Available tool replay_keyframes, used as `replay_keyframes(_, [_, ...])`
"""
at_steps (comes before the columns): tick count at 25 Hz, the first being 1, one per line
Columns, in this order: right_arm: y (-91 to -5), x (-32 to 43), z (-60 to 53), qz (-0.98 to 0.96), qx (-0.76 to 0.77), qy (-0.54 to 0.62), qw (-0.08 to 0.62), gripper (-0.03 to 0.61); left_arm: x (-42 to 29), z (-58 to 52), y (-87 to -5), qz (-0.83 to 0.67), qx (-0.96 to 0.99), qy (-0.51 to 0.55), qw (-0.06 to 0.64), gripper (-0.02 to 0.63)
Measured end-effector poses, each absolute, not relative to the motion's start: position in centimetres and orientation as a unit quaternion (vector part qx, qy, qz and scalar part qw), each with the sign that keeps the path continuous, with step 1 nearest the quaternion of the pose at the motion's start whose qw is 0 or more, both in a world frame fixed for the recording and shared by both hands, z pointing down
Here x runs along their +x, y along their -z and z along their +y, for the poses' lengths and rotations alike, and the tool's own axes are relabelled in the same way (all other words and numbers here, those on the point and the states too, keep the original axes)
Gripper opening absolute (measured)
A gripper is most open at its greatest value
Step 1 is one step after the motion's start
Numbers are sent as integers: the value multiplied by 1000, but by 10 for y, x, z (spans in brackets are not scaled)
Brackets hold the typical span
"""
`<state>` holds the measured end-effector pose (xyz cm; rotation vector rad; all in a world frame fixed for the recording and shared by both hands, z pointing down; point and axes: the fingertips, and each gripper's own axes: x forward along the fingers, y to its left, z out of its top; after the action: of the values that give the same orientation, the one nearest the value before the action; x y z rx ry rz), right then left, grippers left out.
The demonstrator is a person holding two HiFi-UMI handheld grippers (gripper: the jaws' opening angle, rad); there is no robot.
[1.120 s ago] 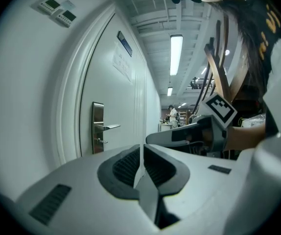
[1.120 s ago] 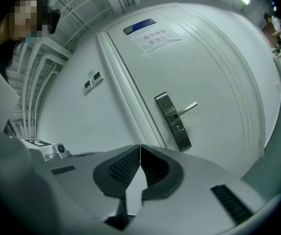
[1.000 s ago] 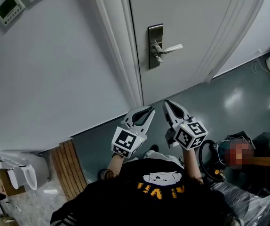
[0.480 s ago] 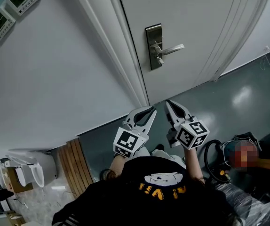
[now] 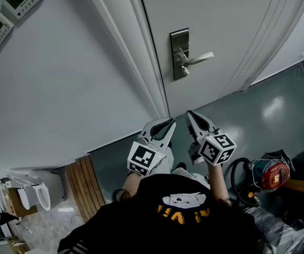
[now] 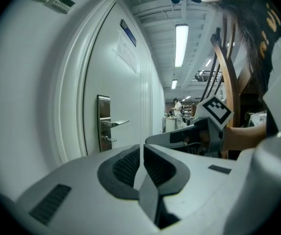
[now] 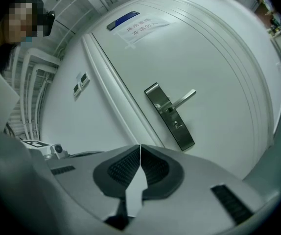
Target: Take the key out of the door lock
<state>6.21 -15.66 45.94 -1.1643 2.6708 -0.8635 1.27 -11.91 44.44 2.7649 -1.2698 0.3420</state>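
Observation:
In the head view, the white door [image 5: 221,25] carries a steel lock plate [image 5: 180,53] with a lever handle [image 5: 198,59]. A small key [image 5: 184,70] sticks out just below the lever. Both grippers hang side by side well short of the door. My left gripper [image 5: 169,122] and my right gripper [image 5: 190,114] are shut and empty. The left gripper view has its shut jaw tips [image 6: 142,146] below the plate [image 6: 104,122] and the key [image 6: 110,139]. In the right gripper view, the shut tips [image 7: 140,146] point up at the plate [image 7: 170,116] and the keyhole [image 7: 176,125].
The door frame [image 5: 141,57] runs along the left of the door, with wall panels [image 5: 11,1] beyond it. A red and blue machine with a black hose [image 5: 268,174] stands on the grey floor at the right. Wooden slats [image 5: 80,192] and white fixtures [image 5: 27,194] lie at the lower left.
Both grippers have edged a little nearer the door, still shut and side by side. The head view has shifted, so the lock plate sits slightly lower and to the right.

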Motion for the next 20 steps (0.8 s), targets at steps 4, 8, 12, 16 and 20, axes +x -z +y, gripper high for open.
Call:
replay_keyframes(4, [-459, 58, -181, 877, -386, 284, 41, 8, 9, -143, -439, -400, 910, -107, 32, 28])
replay_keyframes(8, [-459, 54, -209, 869, -401, 287, 45, 8, 3, -170, -432, -388, 916, -100, 24, 29])
replay_keyframes(12, [-465, 55, -239, 856, -426, 290, 45, 8, -3, -194, -432, -378, 921, -97, 24, 29])
replay_keyframes(16, [-474, 58, -267, 844, -439, 303, 46, 9, -8, -214, -435, -370, 924, -98, 26, 28])
replay_keyframes(20, [-490, 64, -291, 830, -451, 326, 47, 19, -8, -229, -438, -363, 926, -97, 32, 29])
